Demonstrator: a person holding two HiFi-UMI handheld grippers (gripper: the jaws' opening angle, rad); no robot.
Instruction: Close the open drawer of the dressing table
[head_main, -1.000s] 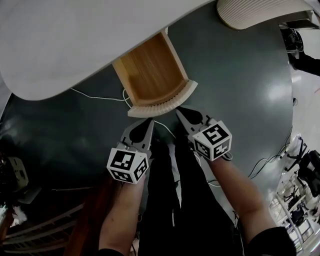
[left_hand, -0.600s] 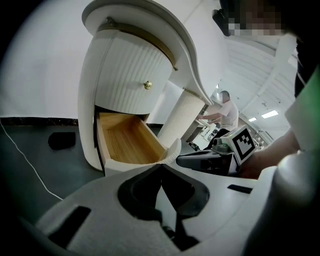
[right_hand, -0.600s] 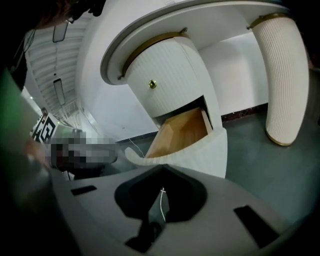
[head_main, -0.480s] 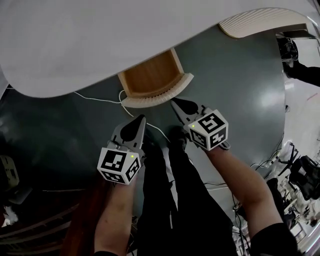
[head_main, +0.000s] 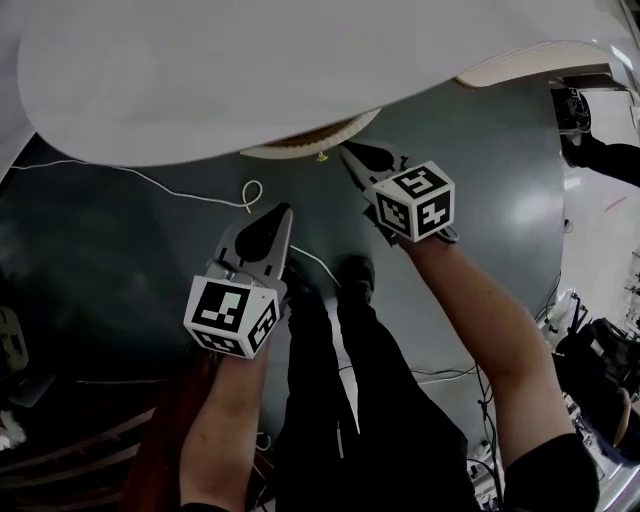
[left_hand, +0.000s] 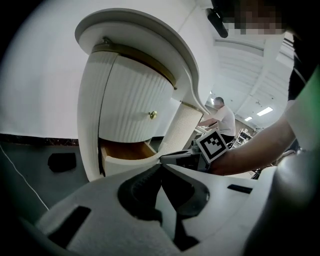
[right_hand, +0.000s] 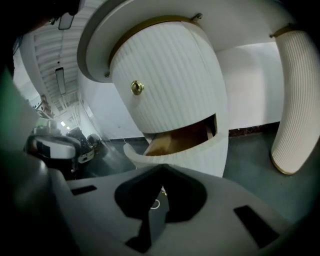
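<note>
The white dressing table (head_main: 250, 80) fills the top of the head view. Only the curved ribbed front of its lower drawer (head_main: 300, 148) pokes out from under the top. In the right gripper view the drawer (right_hand: 175, 152) stands a little open, with wood showing inside. My right gripper (head_main: 348, 152) is shut, its tip at the drawer front's right end, seemingly touching it. My left gripper (head_main: 282, 212) is shut on nothing and hangs back over the floor, apart from the drawer (left_hand: 125, 159). Its own view shows its jaws (left_hand: 161, 166) closed, with the right gripper's marker cube (left_hand: 216, 144) beside them.
Above the drawer sits a ribbed upper front with a brass knob (right_hand: 136, 87). A second ribbed pedestal (right_hand: 295, 100) stands to the right. A white cable (head_main: 250, 190) loops across the dark floor. The person's legs (head_main: 330, 350) are below the grippers. Another person (left_hand: 222, 117) sits far off.
The drawer has slid most of the way in under the table top. My right gripper has moved forward with its front. The left gripper has stayed behind.
</note>
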